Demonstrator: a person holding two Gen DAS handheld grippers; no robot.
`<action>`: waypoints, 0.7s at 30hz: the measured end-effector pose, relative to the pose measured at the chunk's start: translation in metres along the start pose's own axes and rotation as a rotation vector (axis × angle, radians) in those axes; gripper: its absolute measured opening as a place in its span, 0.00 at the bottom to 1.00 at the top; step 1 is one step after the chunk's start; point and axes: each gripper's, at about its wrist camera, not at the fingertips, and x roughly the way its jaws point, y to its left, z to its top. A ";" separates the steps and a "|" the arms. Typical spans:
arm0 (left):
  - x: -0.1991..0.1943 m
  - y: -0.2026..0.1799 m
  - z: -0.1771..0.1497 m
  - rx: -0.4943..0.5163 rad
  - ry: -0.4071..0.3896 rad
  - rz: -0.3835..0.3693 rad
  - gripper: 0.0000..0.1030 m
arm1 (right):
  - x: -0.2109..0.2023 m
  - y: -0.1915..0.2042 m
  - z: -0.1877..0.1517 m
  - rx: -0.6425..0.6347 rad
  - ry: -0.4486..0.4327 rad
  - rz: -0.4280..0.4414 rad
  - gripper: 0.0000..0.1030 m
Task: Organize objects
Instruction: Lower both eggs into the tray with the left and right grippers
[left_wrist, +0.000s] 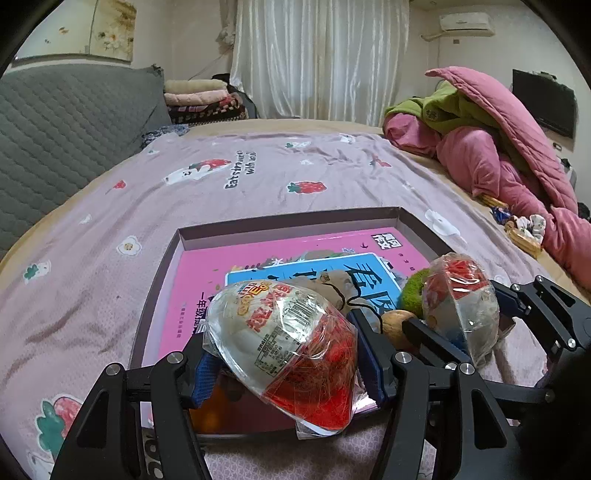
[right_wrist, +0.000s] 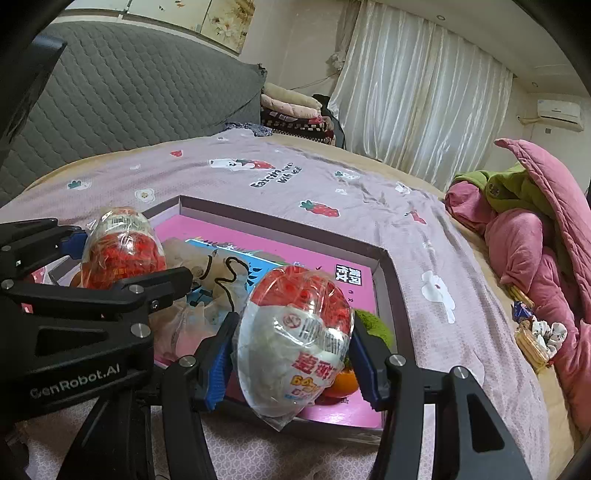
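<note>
Strawberry-print bedspread (left_wrist: 258, 177), open box (left_wrist: 288, 225), left fingers (left_wrist: 207, 365) and right fingers (right_wrist: 218, 365) each gripping a tilted egg-shaped packet (left_wrist: 288, 347).

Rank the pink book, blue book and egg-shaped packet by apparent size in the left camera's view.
1. pink book, partly covered.
2. egg-shaped packet, though its nearness to the camera inflates it.
3. blue book, mostly hidden, so unsure.

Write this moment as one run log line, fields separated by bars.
left gripper: shut on wrapped egg | right gripper: shut on second wrapped egg | both above box holding books
</note>
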 end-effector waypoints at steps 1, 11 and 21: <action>0.001 -0.001 0.000 0.002 0.002 0.000 0.63 | 0.000 0.000 0.000 0.001 0.000 0.003 0.54; 0.007 -0.003 0.000 -0.005 0.020 0.004 0.63 | -0.003 -0.002 -0.002 -0.021 0.003 -0.014 0.54; 0.021 0.000 -0.004 0.001 0.073 0.038 0.63 | -0.001 -0.005 -0.005 -0.033 0.019 -0.046 0.54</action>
